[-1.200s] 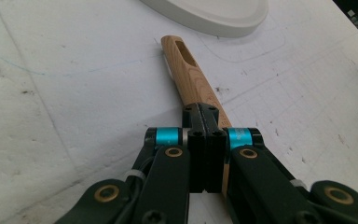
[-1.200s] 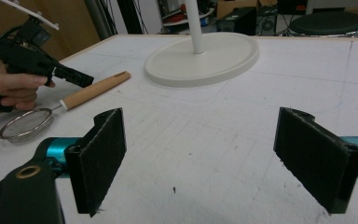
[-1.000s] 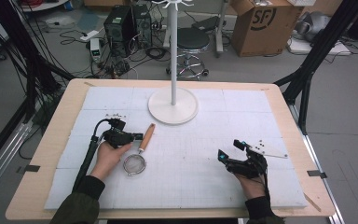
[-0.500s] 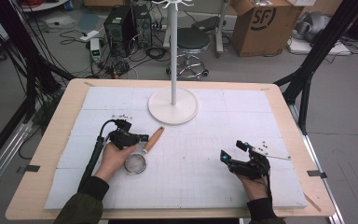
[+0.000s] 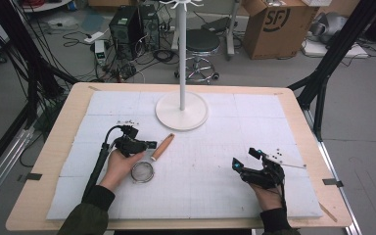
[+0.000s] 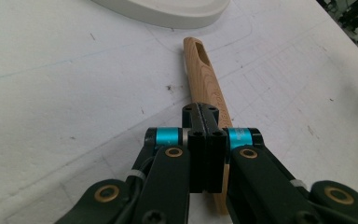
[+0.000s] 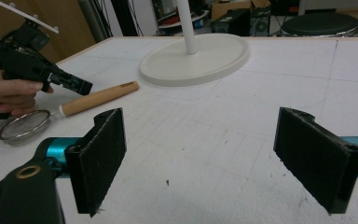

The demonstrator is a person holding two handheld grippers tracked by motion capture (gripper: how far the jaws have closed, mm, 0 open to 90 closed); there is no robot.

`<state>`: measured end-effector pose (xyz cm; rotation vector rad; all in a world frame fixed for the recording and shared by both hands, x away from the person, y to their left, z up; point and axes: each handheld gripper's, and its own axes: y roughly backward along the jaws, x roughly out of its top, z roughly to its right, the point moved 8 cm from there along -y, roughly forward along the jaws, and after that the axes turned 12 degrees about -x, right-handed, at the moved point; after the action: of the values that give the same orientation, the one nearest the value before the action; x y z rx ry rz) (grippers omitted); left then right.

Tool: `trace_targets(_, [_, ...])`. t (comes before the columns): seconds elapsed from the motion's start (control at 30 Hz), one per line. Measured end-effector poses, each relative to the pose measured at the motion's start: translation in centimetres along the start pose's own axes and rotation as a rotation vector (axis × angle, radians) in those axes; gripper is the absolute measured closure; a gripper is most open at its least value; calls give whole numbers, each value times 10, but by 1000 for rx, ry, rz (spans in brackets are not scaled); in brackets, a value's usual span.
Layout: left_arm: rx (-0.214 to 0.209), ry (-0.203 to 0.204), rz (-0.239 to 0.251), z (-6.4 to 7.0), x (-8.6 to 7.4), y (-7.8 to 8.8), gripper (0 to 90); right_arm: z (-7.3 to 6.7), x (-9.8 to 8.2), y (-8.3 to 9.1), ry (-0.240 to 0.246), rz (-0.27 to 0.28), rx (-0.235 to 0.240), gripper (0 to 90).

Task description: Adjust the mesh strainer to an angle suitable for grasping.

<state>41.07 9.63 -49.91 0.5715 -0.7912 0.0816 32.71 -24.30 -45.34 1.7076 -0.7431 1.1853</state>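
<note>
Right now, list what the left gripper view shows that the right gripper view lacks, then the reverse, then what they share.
Left gripper view: the left gripper from behind, jaws shut, over the wooden handle.
Right gripper view: the right gripper with jaws wide open, the sieve's mesh bowl, the hand holding the left gripper, the stand's pole.
Shared: the wooden handle, the stand's round base, the white table cover.

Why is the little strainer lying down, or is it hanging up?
Lying flat. The strainer rests on the white table cover, wooden handle along the surface, not on the stand.
</note>
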Motion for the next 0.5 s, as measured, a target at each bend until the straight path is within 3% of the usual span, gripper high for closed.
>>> trace_targets(0.13, [22,-14,27,2,-2,6,893,0,0,0,-10,-3,3,159])
trace_targets(0.2, [5,-10,49,2,-2,11,764,0,0,0,-3,-3,2,160])
trace_targets(0.43, [-32,-25,88,10,0,25,577,-1,0,-1,-1,-6,1,160])
trace_targets(0.5, [-27,-30,95,13,2,27,532,-1,0,-1,0,-7,0,160])
